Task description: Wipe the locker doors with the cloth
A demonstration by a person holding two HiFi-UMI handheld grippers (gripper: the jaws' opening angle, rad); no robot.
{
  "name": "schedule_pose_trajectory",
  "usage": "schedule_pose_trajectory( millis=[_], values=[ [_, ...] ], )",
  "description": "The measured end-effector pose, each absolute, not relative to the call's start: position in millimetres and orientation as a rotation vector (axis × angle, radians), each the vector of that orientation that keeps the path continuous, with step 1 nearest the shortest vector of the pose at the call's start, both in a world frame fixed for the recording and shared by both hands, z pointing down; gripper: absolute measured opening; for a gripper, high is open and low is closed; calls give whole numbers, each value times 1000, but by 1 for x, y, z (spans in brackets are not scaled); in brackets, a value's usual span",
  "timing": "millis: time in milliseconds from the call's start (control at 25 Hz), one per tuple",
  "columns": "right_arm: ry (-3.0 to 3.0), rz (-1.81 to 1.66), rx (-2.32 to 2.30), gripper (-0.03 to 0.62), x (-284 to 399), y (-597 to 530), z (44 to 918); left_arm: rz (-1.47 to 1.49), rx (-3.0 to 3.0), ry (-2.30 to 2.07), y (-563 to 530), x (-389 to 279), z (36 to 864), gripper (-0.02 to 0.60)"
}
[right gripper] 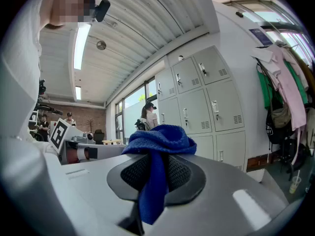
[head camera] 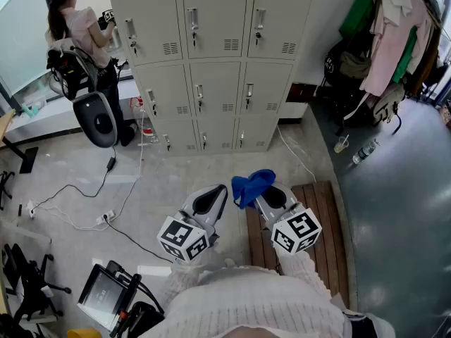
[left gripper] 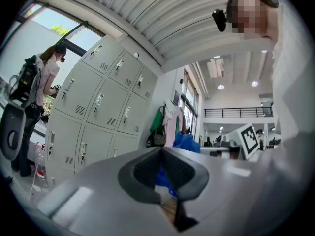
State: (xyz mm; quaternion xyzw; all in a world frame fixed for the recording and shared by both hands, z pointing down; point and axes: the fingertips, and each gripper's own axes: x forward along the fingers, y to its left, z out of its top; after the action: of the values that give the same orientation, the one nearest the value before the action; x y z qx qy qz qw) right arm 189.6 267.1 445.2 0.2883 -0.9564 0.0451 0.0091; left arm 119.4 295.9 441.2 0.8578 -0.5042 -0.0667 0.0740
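Before the lockers (head camera: 215, 62), right gripper (head camera: 259, 194) jaws clamp the blue cloth (head camera: 251, 184); left gripper (head camera: 220, 194) jaws are closed, empty.

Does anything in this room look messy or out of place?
A bottle and a cup sit on the floor below the hanging coats, and loose cables trail across it near the lockers. Nothing looks spilled or broken.

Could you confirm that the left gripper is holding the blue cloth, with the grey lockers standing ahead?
Not quite: it is the right gripper that holds the blue cloth, pinched between its jaws in the right gripper view. The left gripper is shut on nothing. The grey lockers do stand ahead.
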Motion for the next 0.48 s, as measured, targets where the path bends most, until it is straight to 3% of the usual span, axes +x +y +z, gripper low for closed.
schedule_pose_trajectory(
  millis=[480],
  values=[
    [-2983, 231, 838, 57, 149, 194, 470, -207, 2525, -1501, 210, 87, 462, 6]
  ],
)
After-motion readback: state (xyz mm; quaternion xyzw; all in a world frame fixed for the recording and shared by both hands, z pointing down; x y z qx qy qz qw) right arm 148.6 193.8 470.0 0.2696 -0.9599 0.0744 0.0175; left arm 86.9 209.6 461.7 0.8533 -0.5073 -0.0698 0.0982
